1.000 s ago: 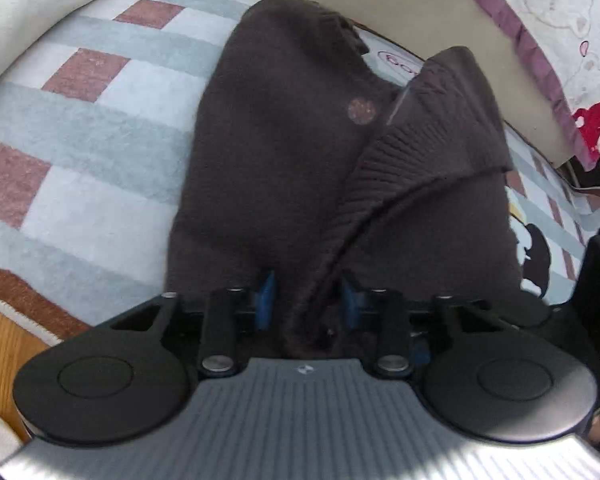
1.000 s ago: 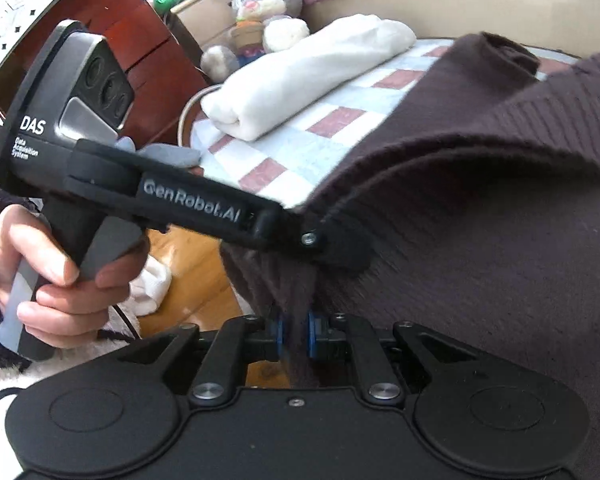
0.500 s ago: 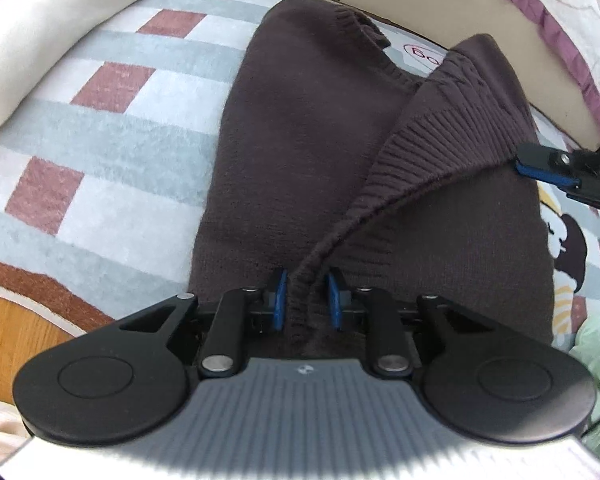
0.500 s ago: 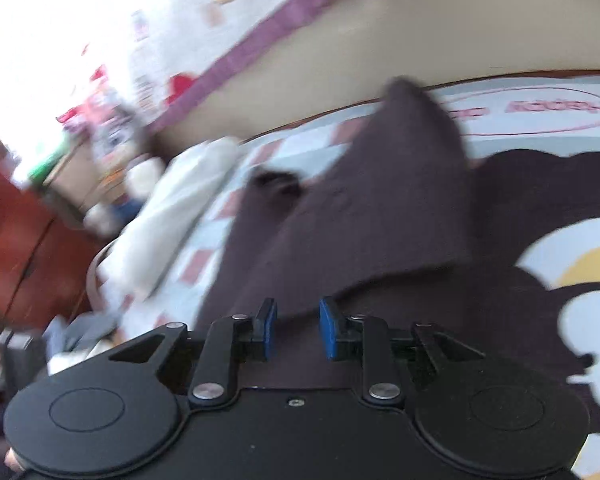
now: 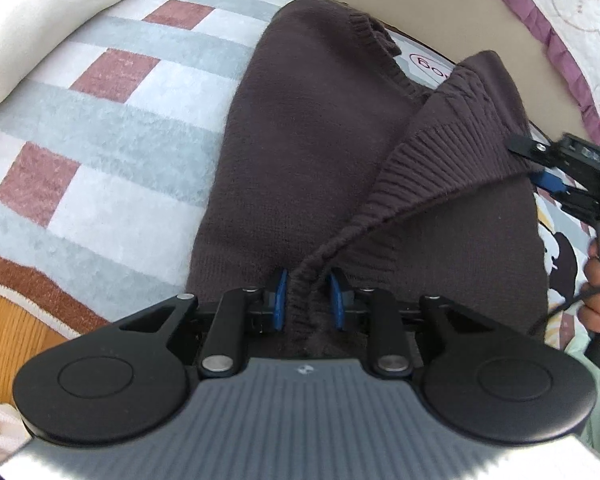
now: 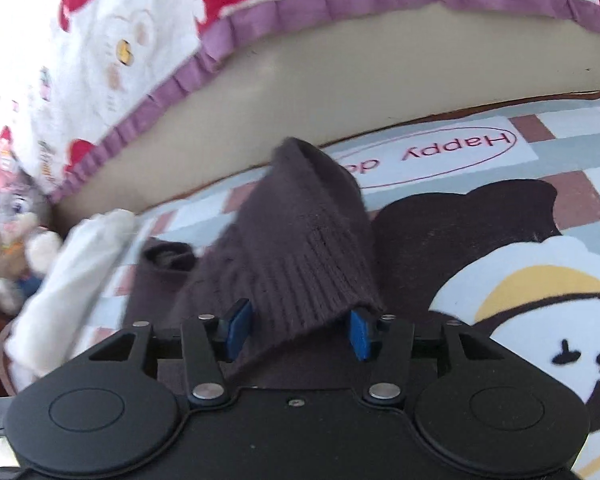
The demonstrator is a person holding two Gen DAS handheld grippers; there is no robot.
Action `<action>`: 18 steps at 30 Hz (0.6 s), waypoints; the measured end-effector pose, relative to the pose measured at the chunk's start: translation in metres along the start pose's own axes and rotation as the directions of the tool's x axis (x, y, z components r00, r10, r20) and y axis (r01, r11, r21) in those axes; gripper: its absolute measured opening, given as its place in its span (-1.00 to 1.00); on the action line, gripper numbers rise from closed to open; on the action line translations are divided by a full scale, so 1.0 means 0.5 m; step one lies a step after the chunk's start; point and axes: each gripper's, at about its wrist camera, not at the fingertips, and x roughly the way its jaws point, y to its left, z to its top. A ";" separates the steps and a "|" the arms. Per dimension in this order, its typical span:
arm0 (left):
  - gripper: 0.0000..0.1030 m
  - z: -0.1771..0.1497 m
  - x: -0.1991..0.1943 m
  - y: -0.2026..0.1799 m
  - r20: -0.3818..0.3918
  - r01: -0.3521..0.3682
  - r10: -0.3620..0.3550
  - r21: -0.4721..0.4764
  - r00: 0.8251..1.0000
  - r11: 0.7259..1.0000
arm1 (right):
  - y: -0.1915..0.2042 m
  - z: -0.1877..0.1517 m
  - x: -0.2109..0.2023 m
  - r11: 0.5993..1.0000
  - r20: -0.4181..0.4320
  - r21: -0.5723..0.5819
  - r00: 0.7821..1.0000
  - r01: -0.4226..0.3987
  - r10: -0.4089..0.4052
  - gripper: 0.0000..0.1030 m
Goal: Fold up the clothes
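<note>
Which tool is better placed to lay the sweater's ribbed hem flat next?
Probably left. The left tool pinches the ribbed hem of the brown sweater; the right tool is opening, its pads off the cloth.

Checked rug (image 5: 112,132) on wooden floor (image 5: 4,332), beige bed base (image 6: 380,76) (frilled purple sheet (image 6: 300,4) above), bright daylight

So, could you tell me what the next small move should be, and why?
Probably draw the right gripper back clear of the brown sweater: its jaws are opening, the ribbed hem lies loose between them, while the left gripper pinches the folded edge.
</note>
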 end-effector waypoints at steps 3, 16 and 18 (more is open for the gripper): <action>-0.54 -0.004 -0.002 -0.015 0.018 -0.012 0.011 0.042 1.000 0.999 | 0.010 0.002 -0.009 0.998 0.029 -0.066 1.000 -0.004 0.006 -0.13; -0.85 -0.024 -0.031 -0.070 0.194 -0.154 0.110 0.228 0.975 0.961 | 0.150 0.010 -0.028 0.926 0.071 -0.369 0.991 -0.080 0.114 -0.73; -0.99 -0.021 -0.045 -0.070 0.271 -0.262 0.196 0.236 0.943 0.936 | 0.179 0.017 -0.035 0.912 0.091 -0.402 0.988 -0.078 0.124 -0.73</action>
